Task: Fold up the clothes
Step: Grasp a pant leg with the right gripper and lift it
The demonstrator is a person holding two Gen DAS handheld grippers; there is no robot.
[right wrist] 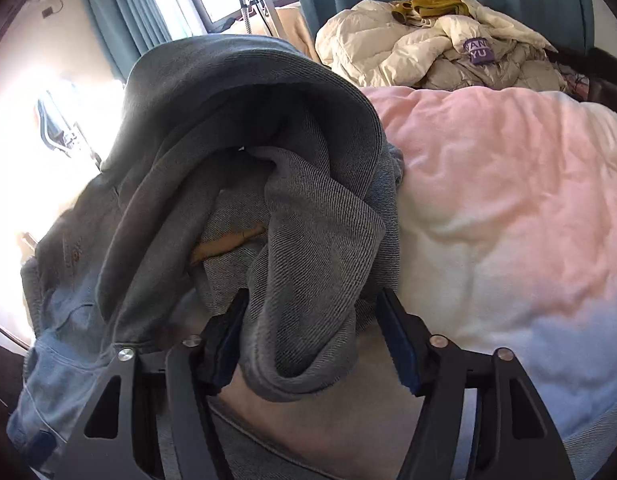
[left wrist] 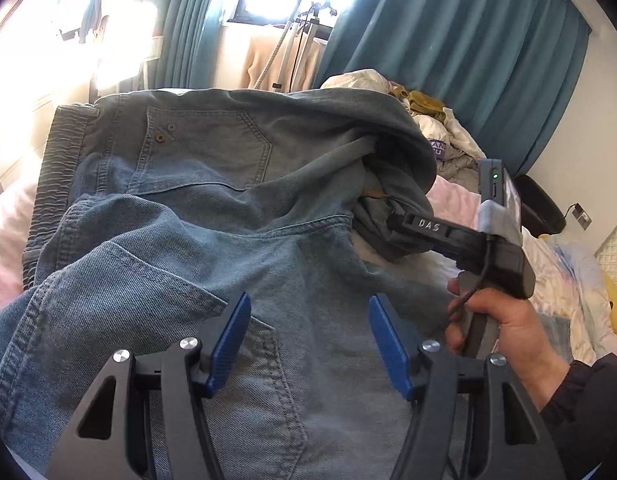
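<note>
A pair of faded blue jeans (left wrist: 196, 200) lies on the bed, back pockets up, elastic waistband at the left. My left gripper (left wrist: 308, 340) is open just above the denim near a back pocket, holding nothing. My right gripper (left wrist: 392, 220) reaches into a bunched fold of the jeans at their right edge; its tips are hidden there in this view. In the right wrist view the right gripper (right wrist: 312, 332) stands open with a hanging fold of the jeans (right wrist: 300, 264) between its fingers, the pads apart from the cloth.
A pink and white duvet (right wrist: 508, 200) covers the bed. A pile of cream jackets (right wrist: 428, 48) with a mustard garment lies at the far end. Teal curtains (left wrist: 448, 40) and a bright window stand behind. A tripod stands by the window.
</note>
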